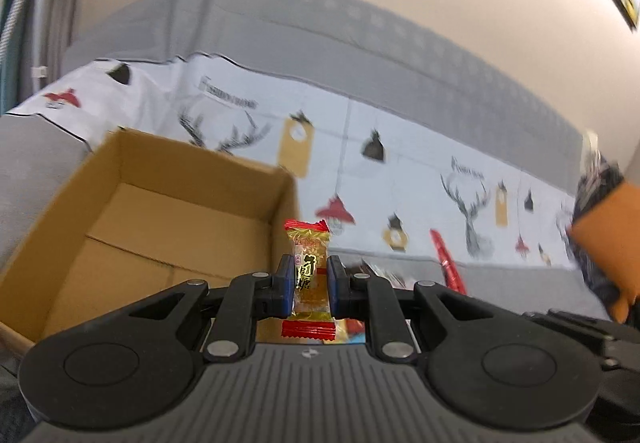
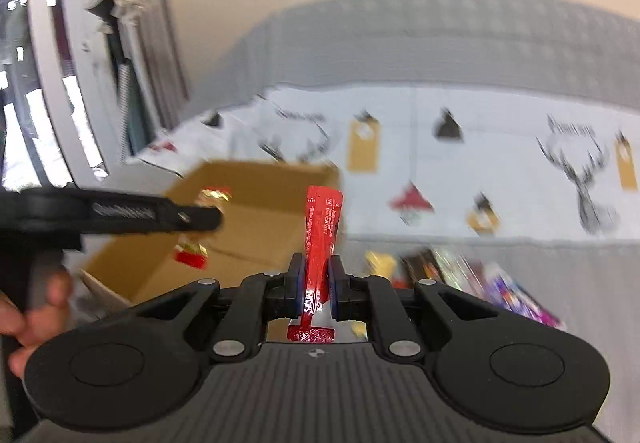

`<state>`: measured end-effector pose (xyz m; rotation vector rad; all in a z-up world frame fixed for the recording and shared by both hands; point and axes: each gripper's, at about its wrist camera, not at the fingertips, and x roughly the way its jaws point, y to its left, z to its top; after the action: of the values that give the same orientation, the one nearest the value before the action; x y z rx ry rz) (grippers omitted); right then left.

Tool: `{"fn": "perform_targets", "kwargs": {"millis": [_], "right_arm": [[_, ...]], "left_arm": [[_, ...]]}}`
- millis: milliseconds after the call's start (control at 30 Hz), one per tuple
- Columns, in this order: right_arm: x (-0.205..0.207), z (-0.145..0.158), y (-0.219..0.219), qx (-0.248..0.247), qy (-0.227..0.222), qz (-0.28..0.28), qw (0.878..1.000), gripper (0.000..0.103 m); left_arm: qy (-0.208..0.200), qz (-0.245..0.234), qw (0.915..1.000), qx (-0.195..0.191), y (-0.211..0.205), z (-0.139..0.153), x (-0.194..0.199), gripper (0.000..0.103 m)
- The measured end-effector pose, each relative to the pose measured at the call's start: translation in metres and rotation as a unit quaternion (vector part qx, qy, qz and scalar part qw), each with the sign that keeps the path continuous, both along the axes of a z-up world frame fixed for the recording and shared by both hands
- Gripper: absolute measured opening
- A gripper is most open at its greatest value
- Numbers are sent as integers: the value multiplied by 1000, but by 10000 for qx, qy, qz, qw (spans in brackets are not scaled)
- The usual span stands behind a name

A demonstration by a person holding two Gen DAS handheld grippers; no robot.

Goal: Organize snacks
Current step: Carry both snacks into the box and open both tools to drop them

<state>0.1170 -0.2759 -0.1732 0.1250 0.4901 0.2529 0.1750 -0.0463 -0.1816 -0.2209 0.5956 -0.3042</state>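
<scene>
Gold candy [image 1: 311,275] with black Chinese characters pinched in left tool [image 1: 310,285]; red sachet [image 2: 320,243] in right tool [image 2: 316,287].

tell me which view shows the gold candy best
Left wrist view: the gold candy sits sharp and central, clamped in the left tongs. The right wrist view shows only its blurred ends past those tongs.

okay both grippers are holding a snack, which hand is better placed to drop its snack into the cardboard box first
Left, probably. The left gripper, jaws shut on the gold candy, sits right at the cardboard box with the open inside just ahead. The right gripper, holding the red stick packet, is farther from the box, with the left one between.
</scene>
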Motion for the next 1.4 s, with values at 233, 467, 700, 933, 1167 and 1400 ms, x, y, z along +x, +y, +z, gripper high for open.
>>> {"fn": "perform_targets", "kwargs": {"millis": [233, 467, 700, 933, 1167, 1400], "right_arm": [[23, 31, 62, -156, -235, 428, 9987, 12], [48, 25, 114, -421, -56, 584, 9974, 13], [64, 1, 139, -570, 238, 589, 9964, 13], [83, -32, 152, -650, 677, 463, 9945, 13], [100, -68, 160, -724, 1311, 444, 9877, 13], [102, -80, 157, -581, 1524, 482, 9854, 14]], "left_arm": [[148, 170, 9989, -413, 53, -11, 20, 18], [812, 335, 9957, -297, 88, -51, 47, 18], [793, 583, 9950, 144, 108, -75, 59, 18], [822, 495, 9926, 741, 102, -86, 66, 18], [1226, 304, 9882, 861, 99, -109, 77, 18], [1269, 347, 9876, 853, 100, -112, 76, 21]]}}
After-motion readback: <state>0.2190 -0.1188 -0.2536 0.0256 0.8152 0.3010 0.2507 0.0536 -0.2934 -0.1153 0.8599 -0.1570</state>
